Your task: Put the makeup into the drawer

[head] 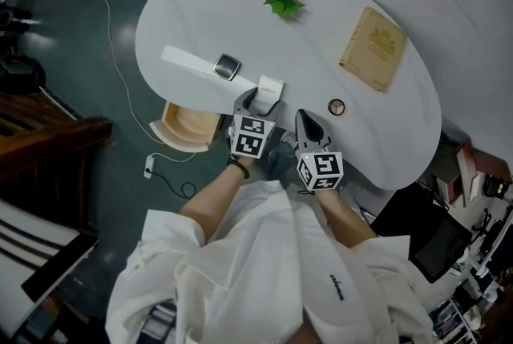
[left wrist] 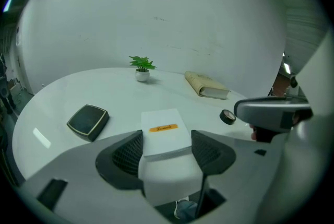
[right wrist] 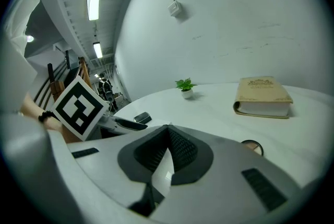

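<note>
Head view: white table (head: 321,22) with an open wooden drawer (head: 191,126) sticking out under its near-left edge. Left gripper (left wrist: 166,133) is clamped on the white makeup box (left wrist: 159,119), pads on its two long sides, long axis running along the jaws. The box is at the table's near edge. The drawer lies left of and below the box, close to the left gripper, so left is the nearer hand; likely a short shift left and down. Right gripper (right wrist: 167,129) has jaws together, empty, alongside. Square compact (head: 227,66) and small round pot (head: 336,107) are on the table, not yet stowed.
</note>
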Tool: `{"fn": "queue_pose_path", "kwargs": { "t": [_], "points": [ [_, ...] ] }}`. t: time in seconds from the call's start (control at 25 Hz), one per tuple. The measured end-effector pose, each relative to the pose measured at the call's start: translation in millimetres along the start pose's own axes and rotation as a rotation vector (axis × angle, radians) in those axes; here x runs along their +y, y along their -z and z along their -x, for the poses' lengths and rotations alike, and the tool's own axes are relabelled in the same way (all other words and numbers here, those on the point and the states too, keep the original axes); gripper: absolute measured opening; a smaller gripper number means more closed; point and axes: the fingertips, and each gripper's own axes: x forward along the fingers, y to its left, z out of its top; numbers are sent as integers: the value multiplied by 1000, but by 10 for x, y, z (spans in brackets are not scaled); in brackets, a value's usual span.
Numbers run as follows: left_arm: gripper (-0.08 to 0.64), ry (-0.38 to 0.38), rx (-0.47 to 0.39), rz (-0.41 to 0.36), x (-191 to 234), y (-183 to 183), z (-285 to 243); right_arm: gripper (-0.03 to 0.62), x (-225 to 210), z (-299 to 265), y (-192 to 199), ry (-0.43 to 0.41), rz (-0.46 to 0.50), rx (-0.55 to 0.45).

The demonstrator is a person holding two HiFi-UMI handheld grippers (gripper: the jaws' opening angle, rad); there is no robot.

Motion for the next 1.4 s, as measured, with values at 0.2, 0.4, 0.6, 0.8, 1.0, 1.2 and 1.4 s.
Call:
{"fn": "queue_pose_path", "kwargs": {
  "t": [0.2,0.4,0.6,0.8,1.0,1.2,1.4],
  "points": [
    [305,-2,-28,8,179,2,263,17,264,-141,15,-29,10,12],
    [305,-5,-46,5,372,81,549,17,623,-315,87,-52,8,37],
    [305,-4,-60,18,615,202,906,17,1042,-486,160,-96,11,60],
    [305,10,-51,7,883,440,1297,17,1545,-666,294,-165,43,95],
    [305,7,-8,-22,1203,805,1602,17,2041,-778,518,-228,70,141],
    [305,14,46,-53,1448,1179,1802,17,2395,-898,774,-269,93,192],
    [305,0,94,-38,1699,1509,1819,17,2656,-1081,1067,-281,78,256]
  ]
}}
